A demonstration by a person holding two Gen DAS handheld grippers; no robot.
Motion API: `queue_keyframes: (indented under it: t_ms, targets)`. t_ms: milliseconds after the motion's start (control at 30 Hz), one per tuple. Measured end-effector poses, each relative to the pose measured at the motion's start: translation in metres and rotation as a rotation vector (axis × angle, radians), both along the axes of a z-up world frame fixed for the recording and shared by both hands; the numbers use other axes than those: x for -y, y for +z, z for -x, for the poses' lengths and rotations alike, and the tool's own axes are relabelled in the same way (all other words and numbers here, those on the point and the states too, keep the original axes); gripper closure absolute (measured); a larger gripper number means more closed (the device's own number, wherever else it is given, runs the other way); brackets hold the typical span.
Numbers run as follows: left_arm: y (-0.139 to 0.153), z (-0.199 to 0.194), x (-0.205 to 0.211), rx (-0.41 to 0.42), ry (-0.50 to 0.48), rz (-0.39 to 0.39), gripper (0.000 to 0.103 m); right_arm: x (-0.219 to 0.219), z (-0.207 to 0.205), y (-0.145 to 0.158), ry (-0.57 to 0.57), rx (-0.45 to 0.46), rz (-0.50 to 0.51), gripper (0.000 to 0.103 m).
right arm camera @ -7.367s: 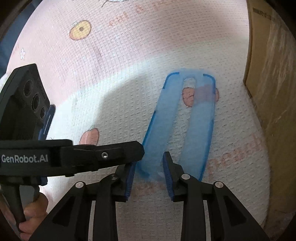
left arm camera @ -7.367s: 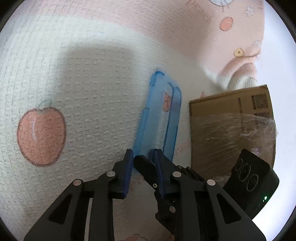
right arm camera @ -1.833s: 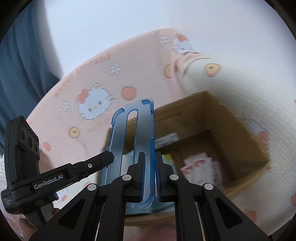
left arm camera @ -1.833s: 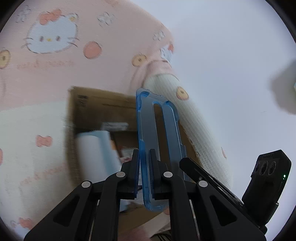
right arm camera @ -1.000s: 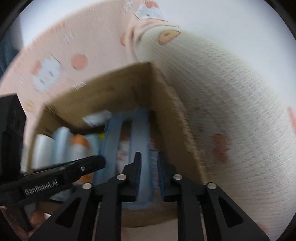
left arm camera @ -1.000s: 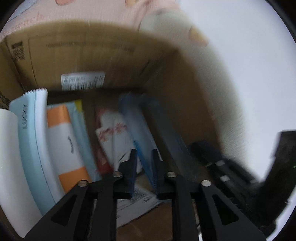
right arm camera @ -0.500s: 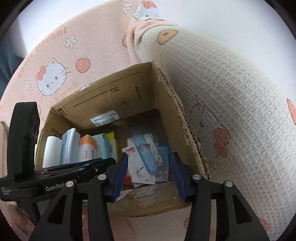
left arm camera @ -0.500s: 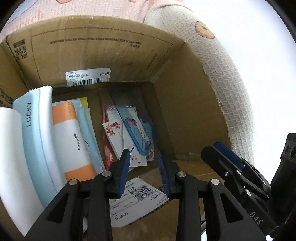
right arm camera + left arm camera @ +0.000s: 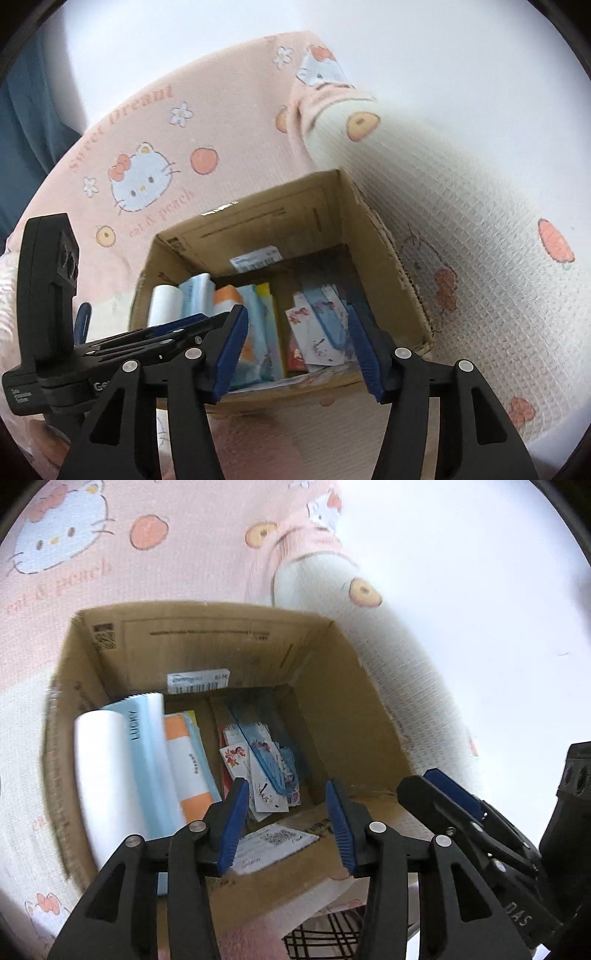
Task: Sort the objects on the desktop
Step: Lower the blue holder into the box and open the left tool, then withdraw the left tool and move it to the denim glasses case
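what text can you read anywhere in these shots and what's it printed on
"Sweet Dream" on the pink blanket
"& peach" on that blanket, first word unclear
"LUCKY" on the light blue pack in the cardboard box
"DAS" on the right hand-held gripper
White shipping labels and box print: too blurred

Left hand-held gripper (image 9: 284, 805) and right hand-held gripper (image 9: 295, 336) — side by side, jaws just opening, empty.

A pink and cream waffle-textured blanket (image 9: 229, 122) printed with cartoon cats, peaches and flowers covers the surface, its far corner folded over to show a cream underside (image 9: 461, 206). Beyond it stands a plain white wall (image 9: 424, 48), with dark blue fabric (image 9: 26, 107) at the left edge. A black grid-patterned item (image 9: 325, 934) shows at the bottom of the left wrist view, too cropped to identify.
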State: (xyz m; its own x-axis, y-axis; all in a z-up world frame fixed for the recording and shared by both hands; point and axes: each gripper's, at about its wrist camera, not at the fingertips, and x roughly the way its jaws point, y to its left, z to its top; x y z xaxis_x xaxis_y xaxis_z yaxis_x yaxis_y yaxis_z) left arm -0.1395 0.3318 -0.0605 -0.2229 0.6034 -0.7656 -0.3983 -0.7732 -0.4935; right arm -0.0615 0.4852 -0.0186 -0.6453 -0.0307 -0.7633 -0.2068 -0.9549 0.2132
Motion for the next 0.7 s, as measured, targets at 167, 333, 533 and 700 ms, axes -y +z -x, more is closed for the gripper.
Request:
queue_keyframes:
  t_ms: [167,333,533,700]
  targets:
    - [0.019,-0.010,0.027,-0.039,0.008,-0.029,0.052,0.019,-0.009,0.011,-0.016,-0.020,0.006,0.049]
    - [0.036,-0.017,0.053,-0.086,0.022,-0.066,0.049,0.039,-0.016,0.019,-0.009,-0.040,0.014,0.048]
    - [0.040,-0.020,0.082,-0.114,0.045,-0.107,0.047,0.068,-0.015,0.027,0.020,-0.043,-0.004,0.048]
    - [0.035,-0.016,0.115,-0.111,0.082,-0.118,0.047,0.099,-0.007,0.029,0.050,-0.039,-0.020,0.047]
